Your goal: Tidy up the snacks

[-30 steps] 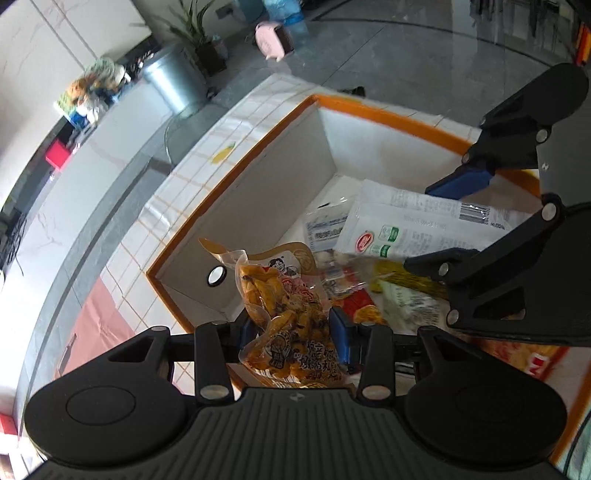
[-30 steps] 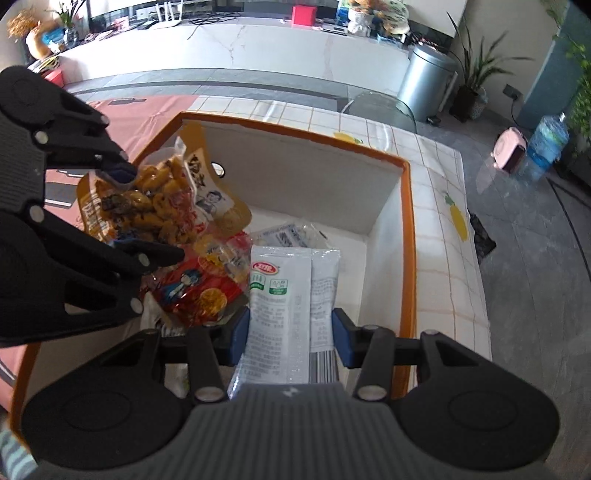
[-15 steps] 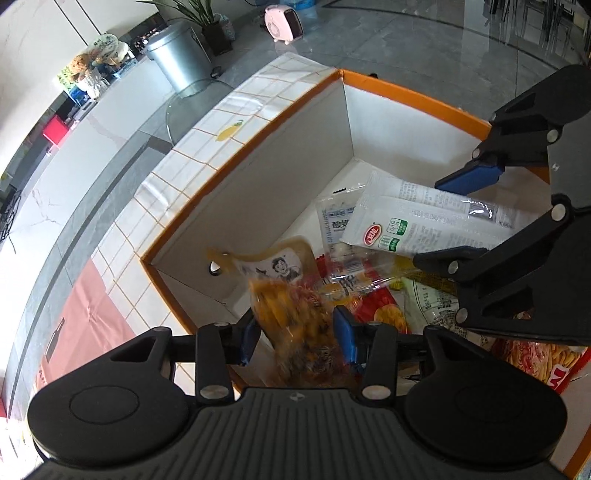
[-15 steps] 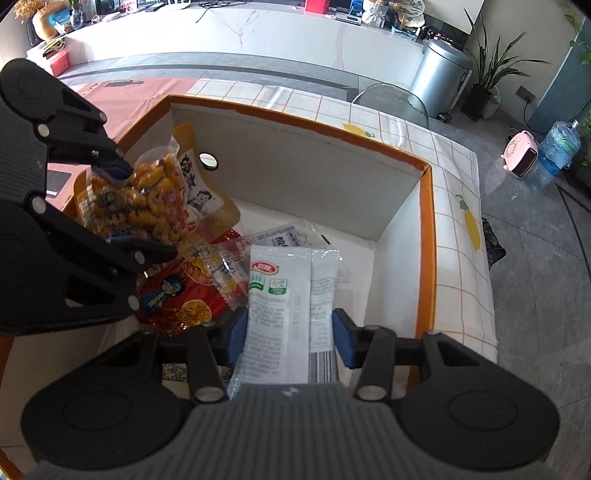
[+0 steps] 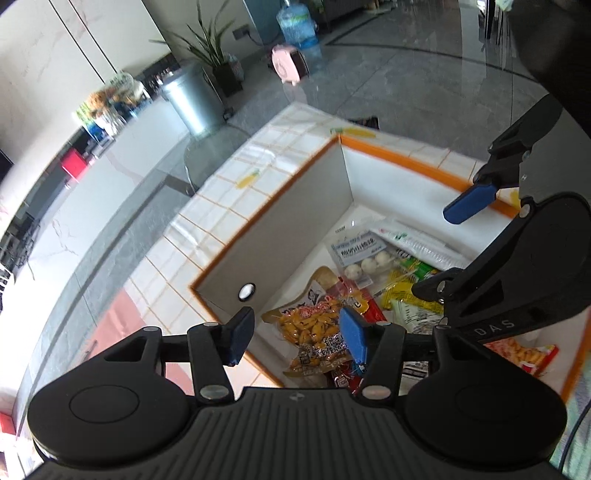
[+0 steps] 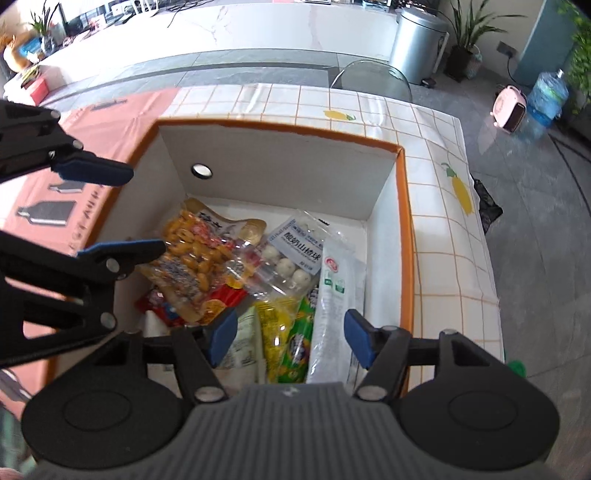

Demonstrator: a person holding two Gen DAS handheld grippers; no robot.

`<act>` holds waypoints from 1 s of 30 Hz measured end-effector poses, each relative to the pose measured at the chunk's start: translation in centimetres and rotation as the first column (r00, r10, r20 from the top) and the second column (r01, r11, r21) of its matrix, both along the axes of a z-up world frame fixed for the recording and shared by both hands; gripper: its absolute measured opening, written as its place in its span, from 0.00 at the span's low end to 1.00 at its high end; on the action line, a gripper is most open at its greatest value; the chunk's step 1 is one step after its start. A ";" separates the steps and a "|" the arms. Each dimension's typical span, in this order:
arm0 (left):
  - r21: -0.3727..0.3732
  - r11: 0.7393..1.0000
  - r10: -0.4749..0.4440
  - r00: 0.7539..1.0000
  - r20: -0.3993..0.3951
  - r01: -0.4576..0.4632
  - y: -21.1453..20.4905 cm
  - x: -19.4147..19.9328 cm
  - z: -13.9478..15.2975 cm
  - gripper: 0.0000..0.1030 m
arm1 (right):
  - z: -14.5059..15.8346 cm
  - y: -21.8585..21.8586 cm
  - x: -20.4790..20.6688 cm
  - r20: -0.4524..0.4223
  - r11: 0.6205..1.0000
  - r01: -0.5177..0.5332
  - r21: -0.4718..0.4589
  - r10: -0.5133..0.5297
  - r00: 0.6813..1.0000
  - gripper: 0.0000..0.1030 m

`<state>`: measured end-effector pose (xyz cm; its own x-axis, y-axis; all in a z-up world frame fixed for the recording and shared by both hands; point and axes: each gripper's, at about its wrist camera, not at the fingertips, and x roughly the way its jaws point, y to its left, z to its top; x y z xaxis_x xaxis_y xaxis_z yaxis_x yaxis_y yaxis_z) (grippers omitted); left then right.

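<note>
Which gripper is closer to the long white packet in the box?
Right. The right gripper hangs open just above the long white packet; the left gripper, also open, is across the box, over the yellow snack bag.

The right claw [image 6: 291, 338] gapes empty above snack packets [image 6: 258, 266] lying in the orange-rimmed box [image 6: 404, 229].

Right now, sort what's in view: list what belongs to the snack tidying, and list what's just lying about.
Job: box; yellow snack bag; white packet; bag of white balls; green and yellow packets.

Lying about: bin; water bottle; pink heater; plant.
</note>
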<state>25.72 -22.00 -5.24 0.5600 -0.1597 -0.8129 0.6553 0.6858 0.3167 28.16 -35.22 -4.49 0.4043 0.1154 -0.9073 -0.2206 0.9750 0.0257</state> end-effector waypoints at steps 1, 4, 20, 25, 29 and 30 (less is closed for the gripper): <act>-0.007 1.000 0.004 1.000 0.014 -0.004 0.2 -0.4 0.6 0.61 | 0.6 0.1 -0.3 0.001 1.000 0.003 0.006 -0.003 1.000 0.64; -0.043 0.999 0.025 0.999 0.044 -0.023 1.4 -1.6 2.7 0.62 | 2.5 0.3 -1.6 0.007 1.000 0.012 0.029 -0.012 1.000 0.66; -0.278 0.932 0.287 0.944 0.163 -0.235 9.0 -12.0 8.7 0.70 | 9.0 3.6 -14.4 0.181 0.994 0.066 0.087 -0.081 0.980 0.79; -0.344 0.892 0.375 0.904 0.205 -0.292 11.2 -15.4 8.7 0.72 | 9.3 5.1 -19.4 0.280 0.990 0.096 0.106 -0.123 0.952 0.83; -0.358 0.874 0.421 0.880 0.220 -0.329 12.3 -17.3 8.2 0.73 | 9.1 6.5 -22.1 0.320 0.988 0.119 0.101 -0.146 0.936 0.83; -0.361 0.871 0.427 0.877 0.221 -0.334 12.5 -17.6 8.0 0.73 | 9.0 6.8 -22.6 0.327 0.986 0.129 0.108 -0.158 0.932 0.83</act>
<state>8.12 -9.46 2.75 0.8260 -0.0968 -0.5553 0.2358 0.9542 0.1843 5.60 -28.41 4.52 0.6994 0.1035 -0.7072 -0.0889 0.9944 0.0576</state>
